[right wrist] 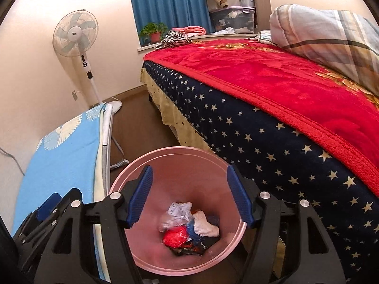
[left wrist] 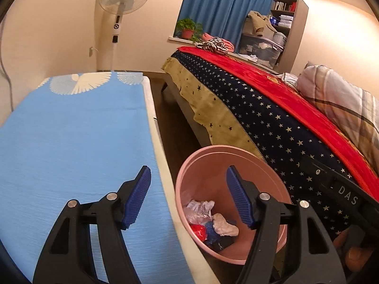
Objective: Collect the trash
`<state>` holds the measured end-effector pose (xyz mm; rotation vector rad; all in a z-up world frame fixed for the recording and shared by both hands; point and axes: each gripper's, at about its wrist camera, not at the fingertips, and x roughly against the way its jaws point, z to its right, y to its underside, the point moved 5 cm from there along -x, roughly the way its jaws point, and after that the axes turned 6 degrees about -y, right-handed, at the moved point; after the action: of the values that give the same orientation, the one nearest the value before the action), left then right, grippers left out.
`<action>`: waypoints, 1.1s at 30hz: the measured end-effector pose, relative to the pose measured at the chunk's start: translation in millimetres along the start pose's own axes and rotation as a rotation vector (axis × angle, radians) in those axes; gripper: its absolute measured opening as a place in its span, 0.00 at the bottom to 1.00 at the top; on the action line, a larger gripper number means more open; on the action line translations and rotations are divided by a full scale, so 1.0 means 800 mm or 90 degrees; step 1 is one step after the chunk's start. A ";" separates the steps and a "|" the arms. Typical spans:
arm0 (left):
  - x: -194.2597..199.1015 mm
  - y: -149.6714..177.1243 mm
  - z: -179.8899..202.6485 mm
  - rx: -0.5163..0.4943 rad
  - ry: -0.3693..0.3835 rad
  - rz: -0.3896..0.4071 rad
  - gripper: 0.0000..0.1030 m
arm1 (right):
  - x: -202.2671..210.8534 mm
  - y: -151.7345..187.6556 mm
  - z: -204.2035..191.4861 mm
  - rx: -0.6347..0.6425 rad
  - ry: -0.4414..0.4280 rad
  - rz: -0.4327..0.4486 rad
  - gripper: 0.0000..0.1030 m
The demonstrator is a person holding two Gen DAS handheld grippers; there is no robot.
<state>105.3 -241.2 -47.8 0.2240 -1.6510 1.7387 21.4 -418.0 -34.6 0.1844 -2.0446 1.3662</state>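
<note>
Both grippers empty, trash in the pink bin

Left wrist view: left gripper [left wrist: 188, 197], jaws apart, straddles the blue-covered desk [left wrist: 71, 142] edge and pink bin [left wrist: 187, 165]. Right wrist view: right gripper [right wrist: 189, 197], jaws apart, hangs over the bin holding crumpled trash [right wrist: 187, 224] beside the bed [right wrist: 260, 123]

The wooden floor [right wrist: 132, 127] carries a pink bin [right wrist: 165, 165] between ironing board [right wrist: 61, 156] and bed [right wrist: 260, 127].

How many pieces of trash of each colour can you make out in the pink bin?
Seen from the right wrist camera, inside the pink bin:
White or clear crumpled pieces: 2, a plastic wrapper and a paper wad
Red: 1
Blue: 1
Dark wrapper: 1
Total: 5 visible; more may lie hidden beneath.
</note>
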 end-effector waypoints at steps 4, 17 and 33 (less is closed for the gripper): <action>0.009 -0.006 -0.013 0.002 -0.019 0.011 0.62 | 0.007 -0.005 -0.008 0.001 -0.002 0.010 0.85; 0.092 -0.007 -0.080 0.002 -0.099 0.063 0.75 | 0.053 0.010 -0.072 0.032 -0.041 0.017 0.95; 0.184 0.044 -0.185 0.088 -0.227 0.039 0.93 | 0.105 0.069 -0.144 0.092 -0.073 0.020 0.95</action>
<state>28.1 -47.0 -15.7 0.5837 -1.7995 1.9474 -17.5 -273.8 -0.6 0.3010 -2.0500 1.5557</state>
